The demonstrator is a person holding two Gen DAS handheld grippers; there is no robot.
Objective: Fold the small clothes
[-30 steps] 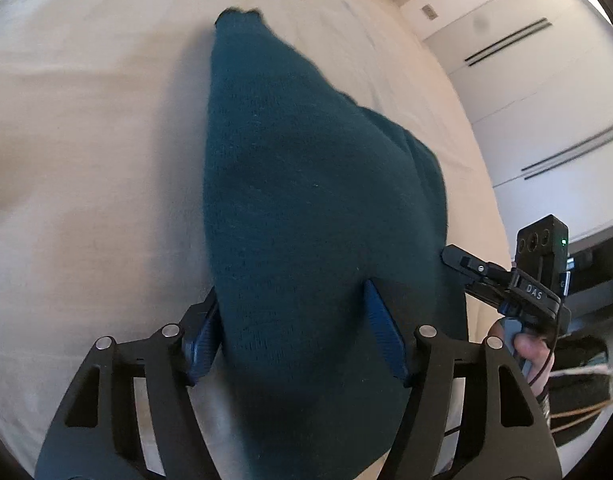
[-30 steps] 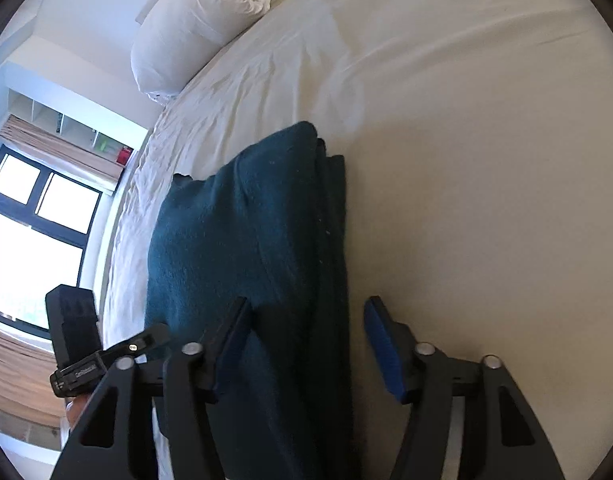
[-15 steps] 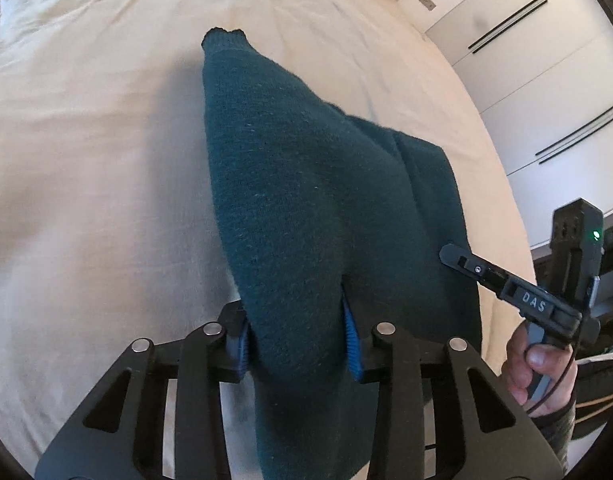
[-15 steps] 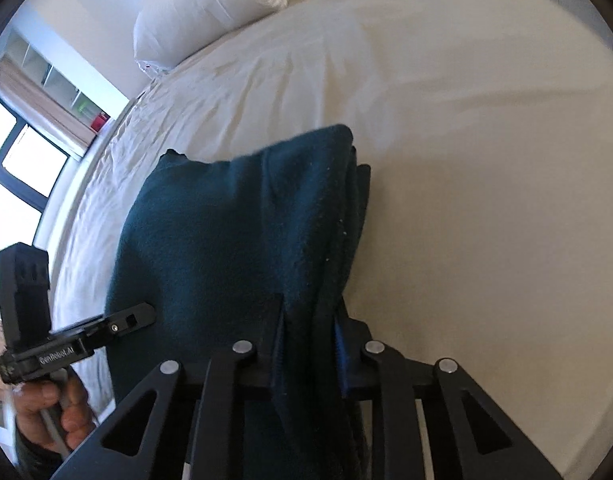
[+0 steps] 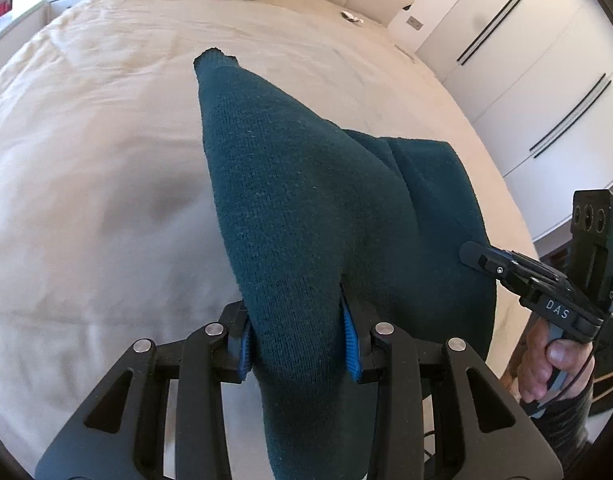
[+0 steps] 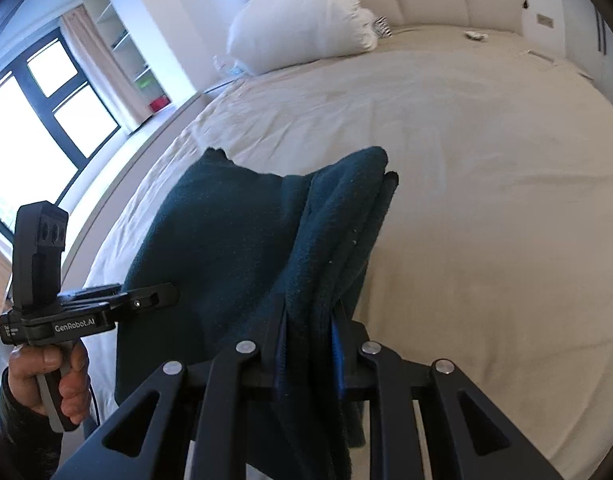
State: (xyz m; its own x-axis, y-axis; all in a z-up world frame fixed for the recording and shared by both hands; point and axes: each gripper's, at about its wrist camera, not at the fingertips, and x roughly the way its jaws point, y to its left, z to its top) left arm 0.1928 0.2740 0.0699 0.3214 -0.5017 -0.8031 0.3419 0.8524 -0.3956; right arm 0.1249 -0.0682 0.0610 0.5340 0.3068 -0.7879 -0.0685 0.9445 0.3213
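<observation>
Both clamps bite the near edge of the dark green knit garment [image 5: 306, 208], lifted above the bed [image 5: 86, 200] near its foot edge: the left hand-held gripper [image 5: 296, 344] on one thick bunch, the right hand-held gripper [image 6: 306, 344] on stacked layers. Carry both corners level toward the pillow [image 6: 306, 36] so the fold lands square. A second ago both stood open around flat cloth

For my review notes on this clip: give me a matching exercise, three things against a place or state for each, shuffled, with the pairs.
Things:
1. left tongs
2. white pillow
3. window

Places or states:
A. at the head of the bed
B. clamped on the teal knit garment
C. on the wall beside the bed

Pairs: 1-B, 2-A, 3-C
</observation>
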